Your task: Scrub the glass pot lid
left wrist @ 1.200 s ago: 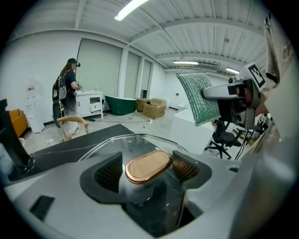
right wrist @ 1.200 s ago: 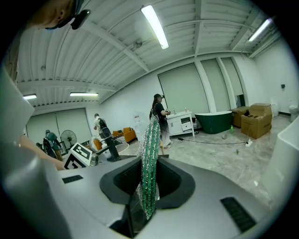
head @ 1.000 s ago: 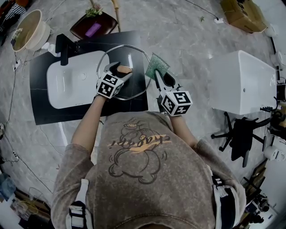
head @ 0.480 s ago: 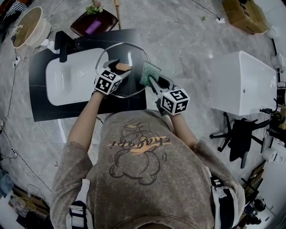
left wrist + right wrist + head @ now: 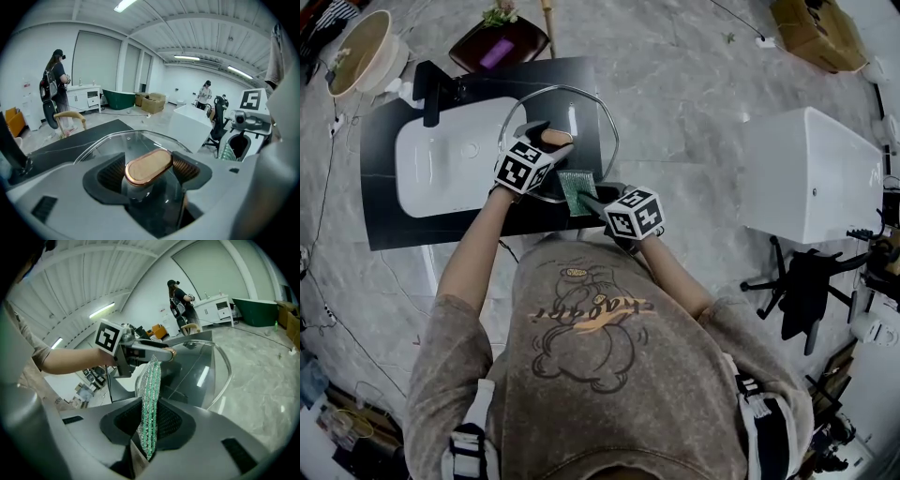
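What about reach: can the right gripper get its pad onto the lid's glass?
Probably yes. The right gripper holds the pad at the near rim of the glass lid; the left gripper clamps only the knob.

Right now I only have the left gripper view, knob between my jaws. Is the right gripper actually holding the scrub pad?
Observer: Yes. The right gripper view shows the right gripper shut on the green scrub pad, which stands on edge between the jaws.
Operator: Where is the pad against the lid?
Observer: In the head view it lies over the near right rim of the lid. I cannot tell whether it is touching the glass.
Operator: What is under the lid?
Observer: The black counter, with the lid's left edge overlapping the right end of the white sink.
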Demonstrator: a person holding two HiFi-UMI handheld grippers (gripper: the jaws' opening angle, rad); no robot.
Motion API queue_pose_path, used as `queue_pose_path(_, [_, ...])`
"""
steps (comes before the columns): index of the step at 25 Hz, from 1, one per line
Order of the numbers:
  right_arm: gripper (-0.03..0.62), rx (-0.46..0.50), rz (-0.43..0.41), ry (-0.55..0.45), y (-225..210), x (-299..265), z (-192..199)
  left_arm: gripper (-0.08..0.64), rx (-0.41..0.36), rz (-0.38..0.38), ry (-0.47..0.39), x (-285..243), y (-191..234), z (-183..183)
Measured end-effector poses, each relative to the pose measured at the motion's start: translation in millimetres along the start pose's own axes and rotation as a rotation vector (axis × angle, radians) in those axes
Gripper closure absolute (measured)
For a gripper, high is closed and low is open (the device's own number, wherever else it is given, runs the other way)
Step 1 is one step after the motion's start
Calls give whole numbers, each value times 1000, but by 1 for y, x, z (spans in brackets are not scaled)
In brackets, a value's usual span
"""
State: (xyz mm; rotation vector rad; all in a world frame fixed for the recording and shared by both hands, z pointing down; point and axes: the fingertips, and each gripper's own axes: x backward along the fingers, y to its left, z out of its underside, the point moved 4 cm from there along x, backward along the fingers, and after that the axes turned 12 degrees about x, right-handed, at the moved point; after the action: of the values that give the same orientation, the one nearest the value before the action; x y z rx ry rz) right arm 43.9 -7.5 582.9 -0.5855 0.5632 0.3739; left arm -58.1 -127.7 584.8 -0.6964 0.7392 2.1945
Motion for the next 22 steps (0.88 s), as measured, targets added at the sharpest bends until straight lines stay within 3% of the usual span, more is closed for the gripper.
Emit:
queue_pose_path(3, [508, 15, -30, 9, 5, -7, -2, 241, -51, -19, 7, -1, -4, -3])
queue_pose_path(9, [508, 17, -35, 23, 7, -19, -8, 242, -43, -14, 38, -1, -4, -7])
queue_pose_path(22, [508, -133, -60, 28, 7, -70, -28, 253, -35, 18, 109, -3, -3, -8])
